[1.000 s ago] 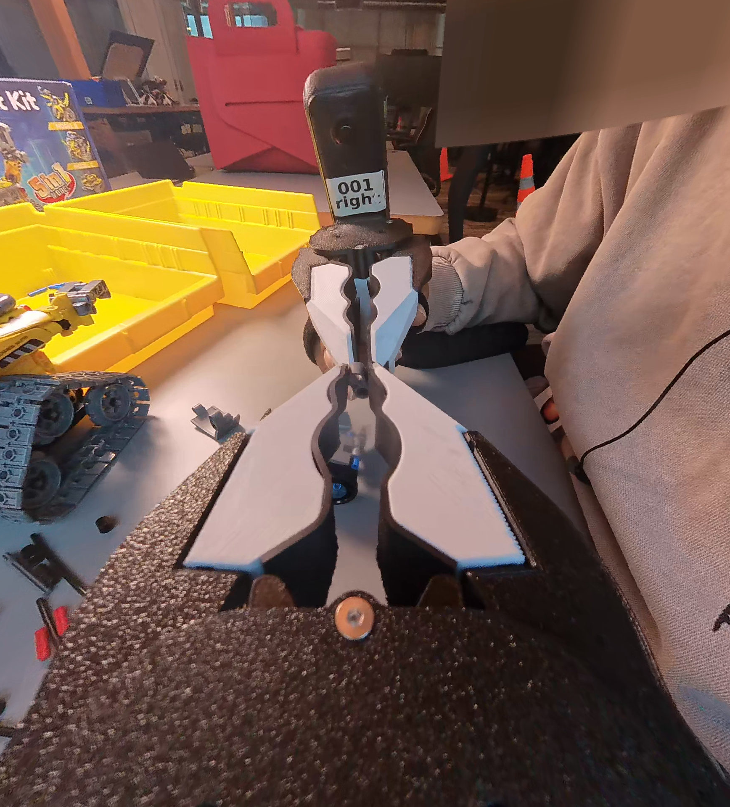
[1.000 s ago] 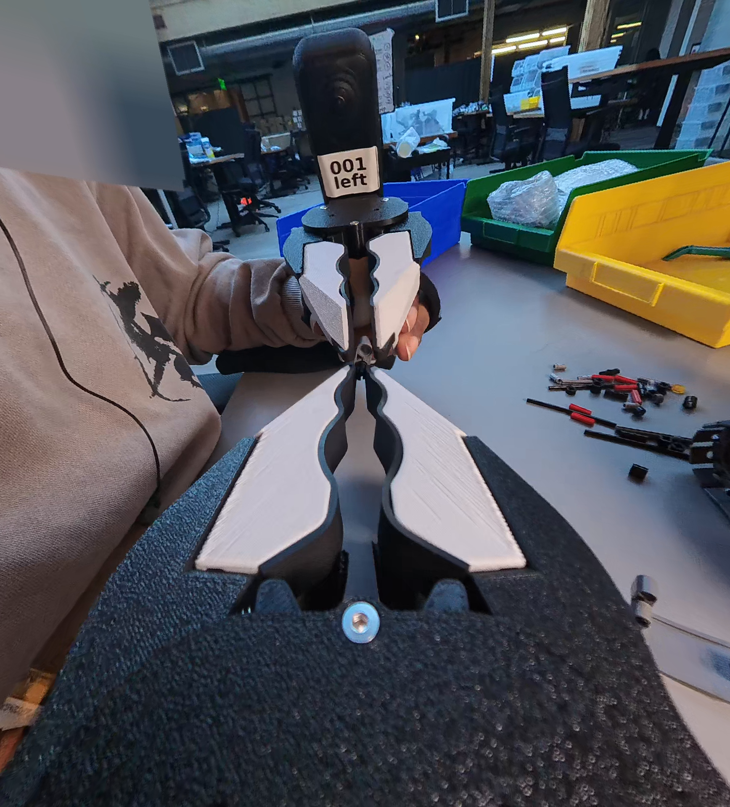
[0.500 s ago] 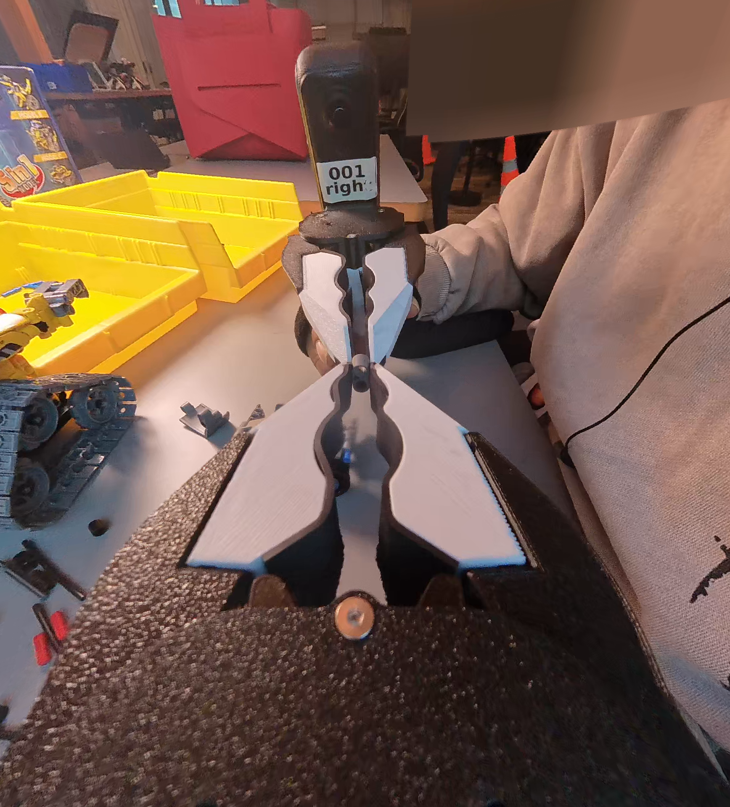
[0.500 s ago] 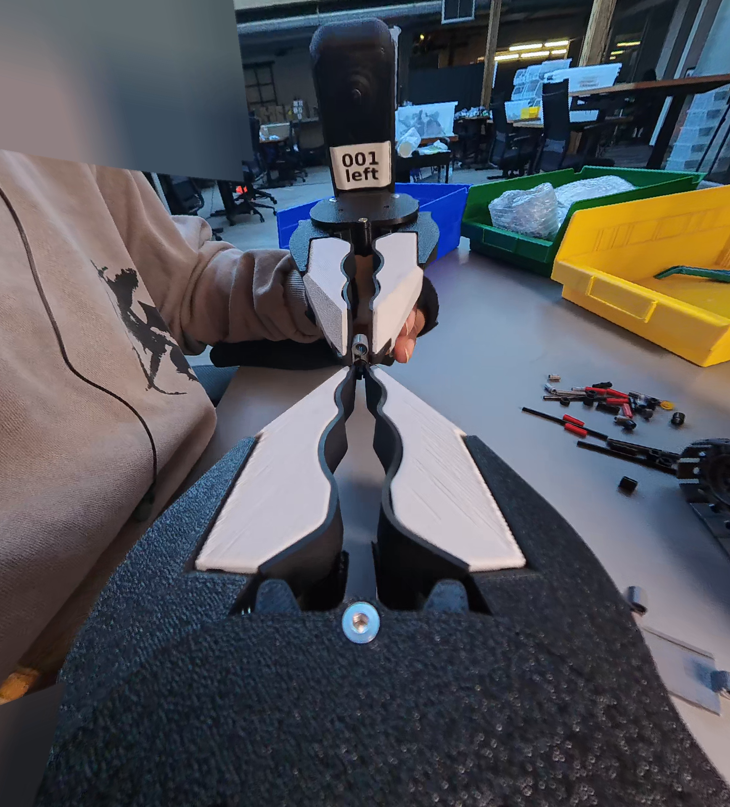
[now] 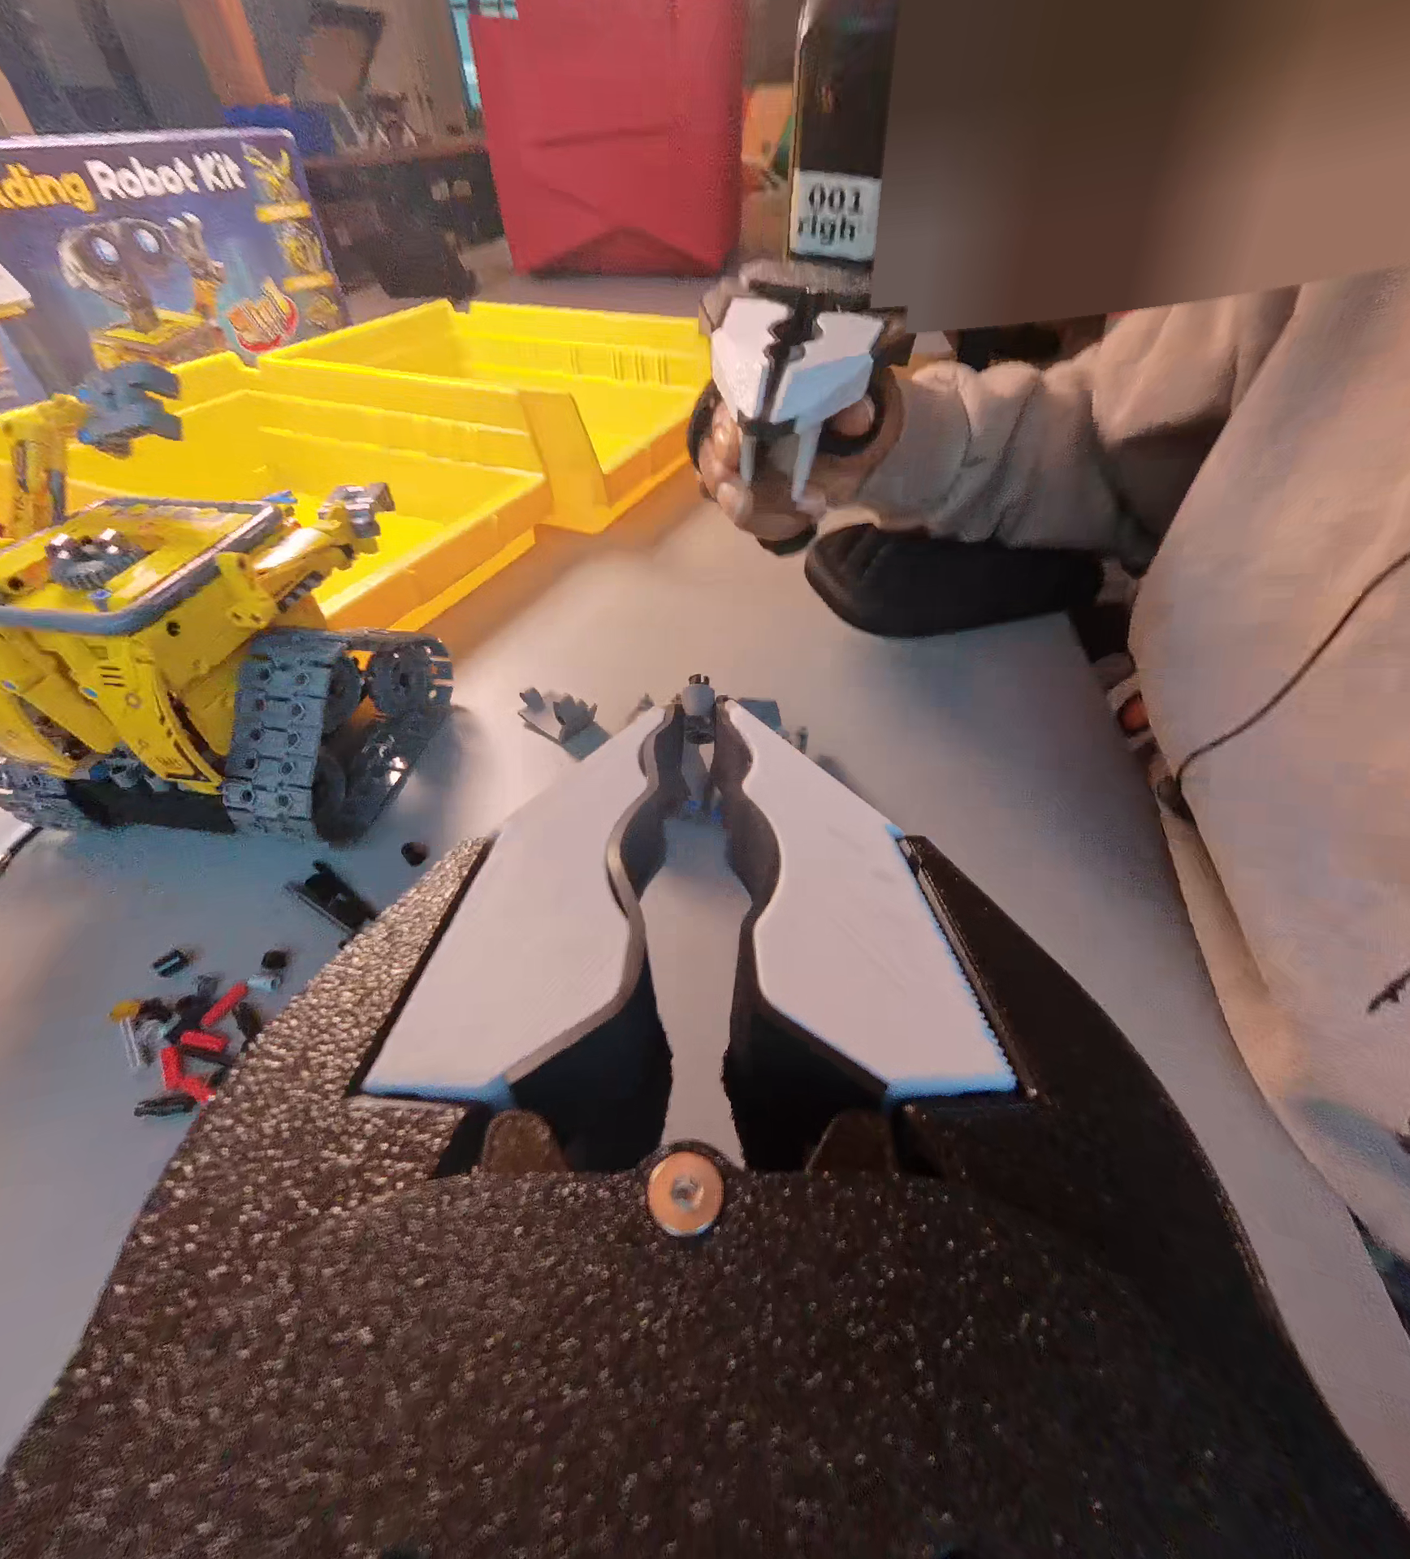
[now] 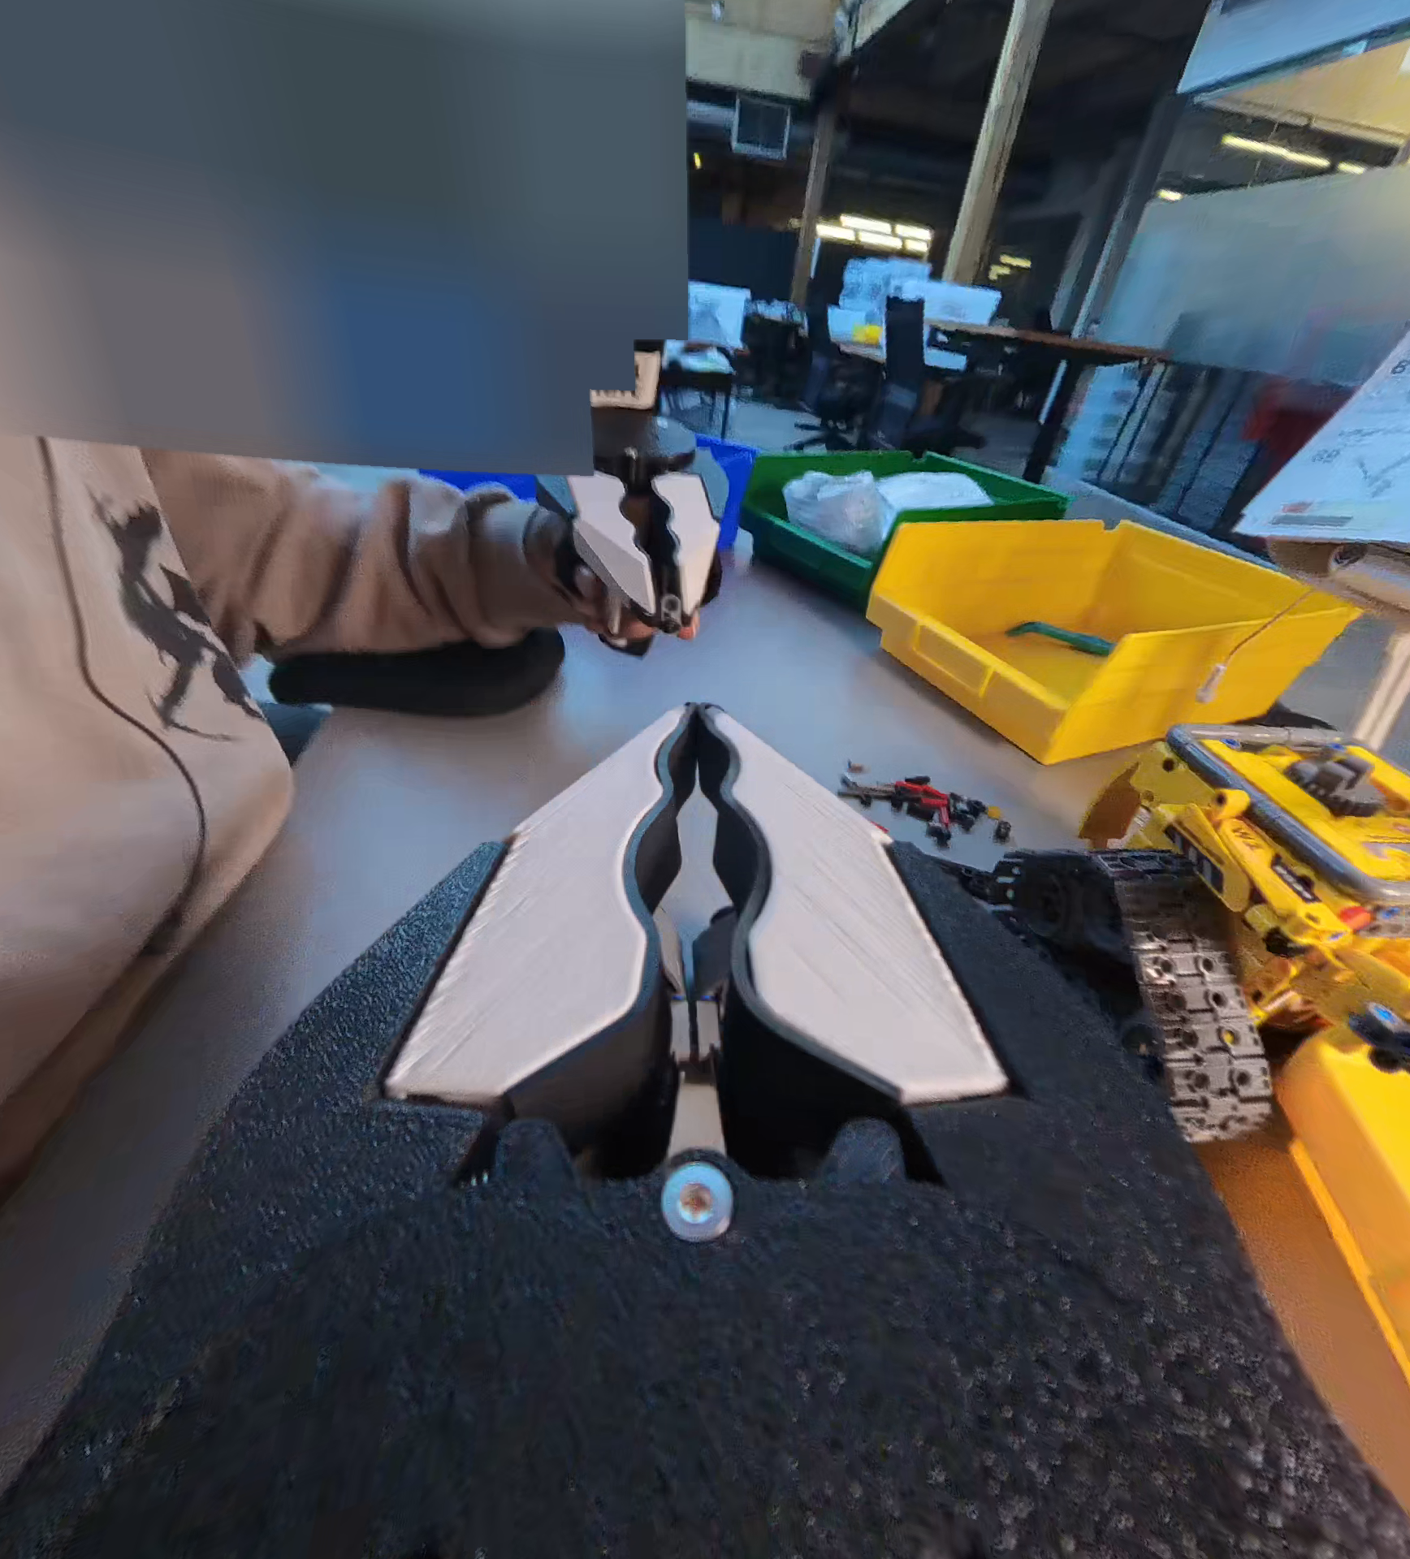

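Tracked model [image 5: 136,641] was recorded yellow with grey treads; bins [image 5: 448,422] yellow; desk [image 5: 896,717] grey; loose pins [image 5: 195,1042] red and black.

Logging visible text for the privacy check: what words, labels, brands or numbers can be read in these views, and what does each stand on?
I do not copy out writing; these things bear it.
Blue cardboard kit box: large printed lettering, legible.
White sticker on the black camera post above the right gripper: short print, blurred.
Open white instruction booklet: small printed numbers, blurred.
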`<state>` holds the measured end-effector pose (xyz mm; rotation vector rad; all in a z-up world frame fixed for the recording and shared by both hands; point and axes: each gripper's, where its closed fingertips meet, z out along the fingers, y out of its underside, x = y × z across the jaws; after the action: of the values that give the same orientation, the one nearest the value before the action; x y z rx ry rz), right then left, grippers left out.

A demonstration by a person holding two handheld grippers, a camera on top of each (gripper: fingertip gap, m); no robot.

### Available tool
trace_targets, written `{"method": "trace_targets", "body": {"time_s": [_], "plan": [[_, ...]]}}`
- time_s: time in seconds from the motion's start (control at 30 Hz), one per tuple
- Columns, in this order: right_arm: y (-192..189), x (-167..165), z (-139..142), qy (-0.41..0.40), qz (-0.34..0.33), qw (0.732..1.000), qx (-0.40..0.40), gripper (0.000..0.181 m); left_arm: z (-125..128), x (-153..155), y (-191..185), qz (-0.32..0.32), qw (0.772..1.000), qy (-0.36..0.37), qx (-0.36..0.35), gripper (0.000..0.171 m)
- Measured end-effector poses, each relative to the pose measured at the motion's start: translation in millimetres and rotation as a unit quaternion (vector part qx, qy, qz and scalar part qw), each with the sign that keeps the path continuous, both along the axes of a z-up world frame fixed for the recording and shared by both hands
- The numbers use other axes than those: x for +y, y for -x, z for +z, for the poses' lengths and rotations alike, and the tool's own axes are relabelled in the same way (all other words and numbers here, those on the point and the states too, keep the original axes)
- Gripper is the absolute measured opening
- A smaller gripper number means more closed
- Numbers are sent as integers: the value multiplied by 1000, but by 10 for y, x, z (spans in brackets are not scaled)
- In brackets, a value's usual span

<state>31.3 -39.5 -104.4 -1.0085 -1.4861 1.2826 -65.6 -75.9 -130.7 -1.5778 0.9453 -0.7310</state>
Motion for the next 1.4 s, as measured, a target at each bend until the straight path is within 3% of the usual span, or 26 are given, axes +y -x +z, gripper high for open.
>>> {"method": "trace_targets", "body": {"time_s": [0.13, 0.23, 0.33, 0.47, 0.67, 0.97, 1.4], "plan": [[332, -176, -284, -44, 8, 998, -52, 0, -63, 22, -345, -34, 999, -1, 15, 6], [486, -301, -352, -74, 26, 994, -73, 25, -18, 2, -408, -42, 999, -4, 6, 6], [590, -403, -340, -110, 26, 991, -68, 11, -58, -60, -450, -47, 999, -4, 9, 6], [612, -444, -332, -129, 21, 989, -68, 10, -48, -98, -430, -44, 999, -12, 12, 6], [594, -448, -313, -225, -9, 974, -37, 6, -62, -97, -416, -48, 999, 12, -1, 6], [517, -576, -316, -209, 41, 977, -32, 5, -45, -210, -509, -101, 992, 54, -45, 6], [434, -611, -307, -162, 71, 983, -48, 2, -60, -257, -557, -124, 992, 34, -14, 6]]}}
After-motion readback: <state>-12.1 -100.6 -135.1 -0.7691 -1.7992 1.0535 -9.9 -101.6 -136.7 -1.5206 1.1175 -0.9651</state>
